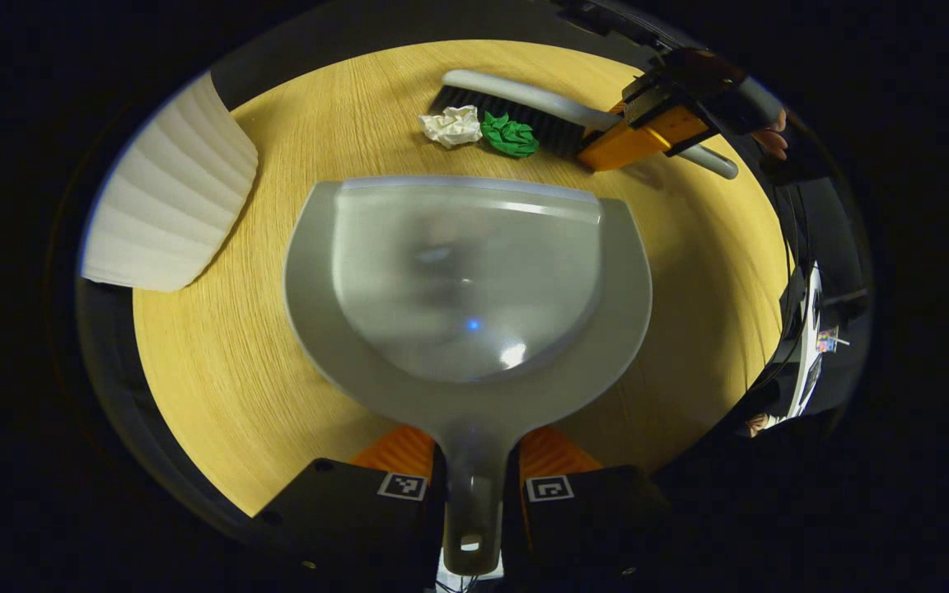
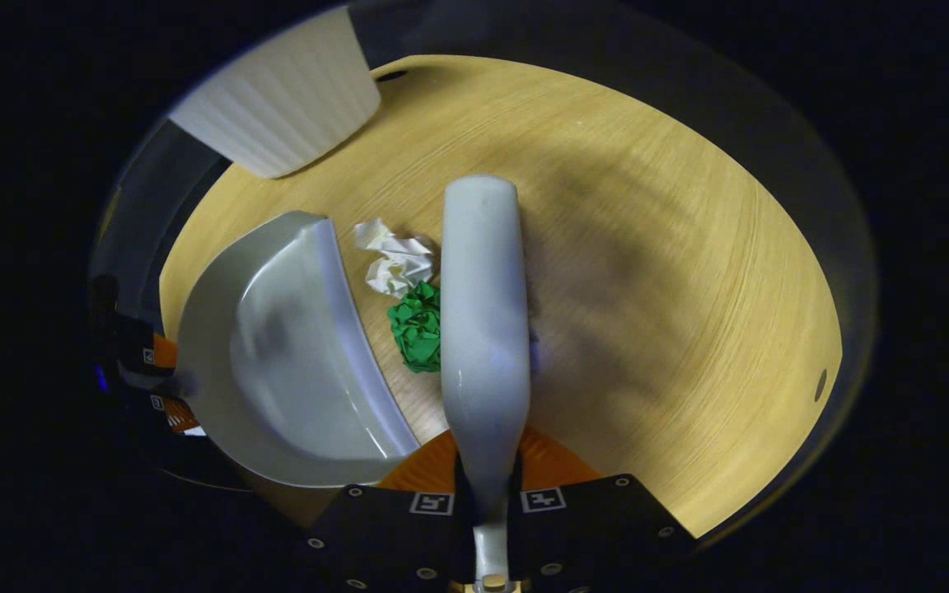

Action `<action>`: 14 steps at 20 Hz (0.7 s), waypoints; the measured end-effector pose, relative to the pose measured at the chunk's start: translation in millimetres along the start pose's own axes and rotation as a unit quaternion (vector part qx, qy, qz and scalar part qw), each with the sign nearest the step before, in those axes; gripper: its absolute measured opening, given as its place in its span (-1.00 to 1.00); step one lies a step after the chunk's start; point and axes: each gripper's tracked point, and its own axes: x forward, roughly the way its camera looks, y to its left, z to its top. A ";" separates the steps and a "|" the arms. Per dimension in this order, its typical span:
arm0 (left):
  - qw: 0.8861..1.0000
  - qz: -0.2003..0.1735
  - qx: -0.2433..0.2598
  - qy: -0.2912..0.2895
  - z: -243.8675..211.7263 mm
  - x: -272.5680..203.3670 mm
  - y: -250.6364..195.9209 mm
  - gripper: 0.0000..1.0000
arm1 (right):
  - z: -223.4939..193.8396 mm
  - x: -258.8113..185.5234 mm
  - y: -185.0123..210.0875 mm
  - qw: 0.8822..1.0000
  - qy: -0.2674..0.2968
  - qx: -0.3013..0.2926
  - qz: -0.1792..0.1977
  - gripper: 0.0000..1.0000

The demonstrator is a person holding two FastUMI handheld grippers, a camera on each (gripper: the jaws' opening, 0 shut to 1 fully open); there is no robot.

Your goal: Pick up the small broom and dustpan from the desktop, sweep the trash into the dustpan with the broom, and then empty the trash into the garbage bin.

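Note:
My left gripper (image 1: 474, 457) is shut on the handle of the grey dustpan (image 1: 466, 288), whose open lip faces the trash. A crumpled white paper ball (image 1: 451, 126) and a green paper ball (image 1: 510, 136) lie on the wooden desktop (image 1: 219, 362) just beyond the lip. Behind them stands the grey broom (image 1: 524, 103) with black bristles, held by the right gripper (image 1: 639, 132). In the right gripper view my right gripper (image 2: 487, 469) is shut on the broom handle (image 2: 483, 329). There the white ball (image 2: 396, 259) and green ball (image 2: 417, 329) lie between the broom and the dustpan (image 2: 293, 362).
A white ribbed garbage bin (image 1: 165, 198) stands at the desktop's far left edge, also seen as a white bin (image 2: 285, 99) in the right gripper view. The desktop (image 2: 672, 288) is round, with dark surroundings past its edge.

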 end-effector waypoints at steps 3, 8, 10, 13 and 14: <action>1.000 0.002 0.013 -0.001 10.2 5.6 -5.7 -0.42 | -3.1 -1.9 0.4 0.999 0.002 -0.033 0.019 -0.71; 1.000 -0.001 0.022 0.001 14.1 7.2 -8.5 -0.42 | 1.8 -7.4 -0.1 0.995 0.017 -0.091 0.046 -0.72; 1.000 -0.002 0.024 0.000 16.8 9.7 -11.7 -0.41 | 7.0 -14.9 -3.5 0.992 0.024 -0.110 0.052 -0.70; 1.000 -0.002 0.021 -0.005 24.4 16.5 -22.6 -0.41 | 18.8 -24.5 -23.9 0.992 0.025 -0.119 0.042 -0.70; 1.000 -0.001 0.019 -0.006 26.0 18.1 -23.4 -0.41 | 24.7 -29.1 -32.7 0.992 0.024 -0.115 0.038 -0.70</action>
